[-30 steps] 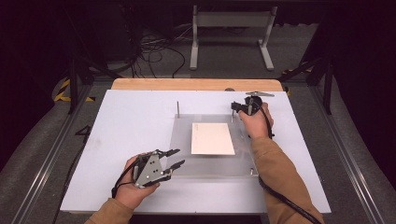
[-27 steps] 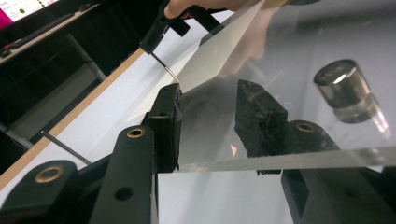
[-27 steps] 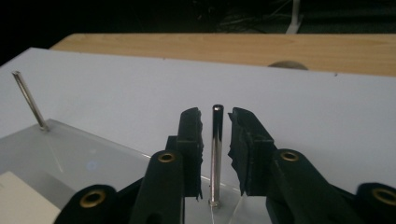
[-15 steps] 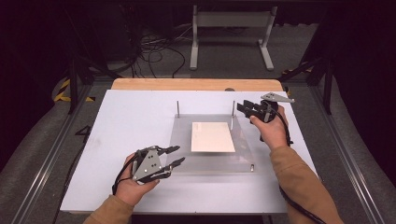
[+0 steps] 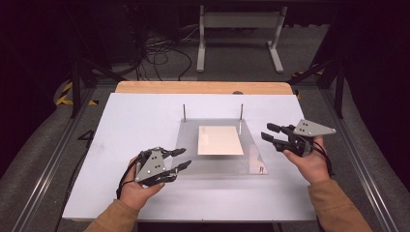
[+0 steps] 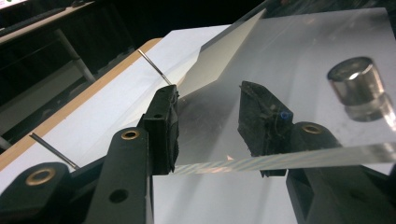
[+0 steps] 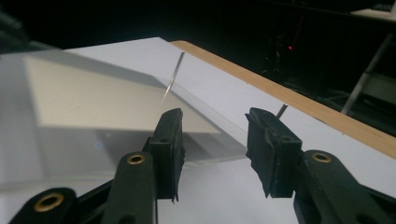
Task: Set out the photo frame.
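1. I take the clear acrylic plate (image 5: 217, 147) as my landmark; it lies on the white surface (image 5: 135, 121), with the cream rectangular sheet (image 5: 220, 140) near its middle.
2. My left gripper (image 5: 183, 158) sits at the plate's near left corner, jaws spread on either side of the edge and not pressing it.
3. My right gripper (image 5: 269, 132) hovers just off the plate's right edge; its jaws have just been opening and nothing is between them.
4. Two thin metal pins (image 5: 184, 112) stand at the plate's far edge.
5. Risk, as I judge it: lifting from one corner could tilt the plate and slide the sheet off.
6. The silver round standoff (image 6: 357, 86) near the left jaws could snag them.
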